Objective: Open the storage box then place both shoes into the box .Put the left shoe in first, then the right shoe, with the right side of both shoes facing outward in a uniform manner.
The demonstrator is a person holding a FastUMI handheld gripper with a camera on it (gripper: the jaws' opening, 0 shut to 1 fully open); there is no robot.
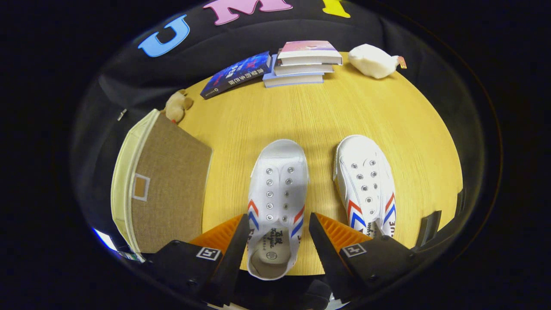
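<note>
Two fingers are sitting right up front, spread wide, and the gripper (pixel 277 230) is straddling the heel end of one shoe without pressing on it; there is a gap showing on the right side, and on the left I cannot tell whether the finger is touching the canvas.

Two shoes are lying on the table (pixel 327 120), both white with red and blue chevrons on the sides, both toes pointing to 12 o'clock. The first shoe (pixel 277 193) is lying between the fingers, its opening facing up. The second shoe (pixel 366 183) is resting just beside it at 3 o'clock, apart from it, with its heel tucked behind the right finger.

One box (pixel 165 189) is waiting at 9 o'clock from the fingers, brown fabric with a pale rim and a small label window; its lid is looking closed.

Beyond the shoes, at 12 o'clock along the far edge, four books are showing: one dark book (pixel 236 74) leaning against a stack (pixel 303 64) of three.

Two soft toys are rounding things off: one white toy (pixel 373 61) at 1 o'clock beside the stack, and one tan toy (pixel 177 106) at 10 o'clock, just past the box's far corner.
</note>
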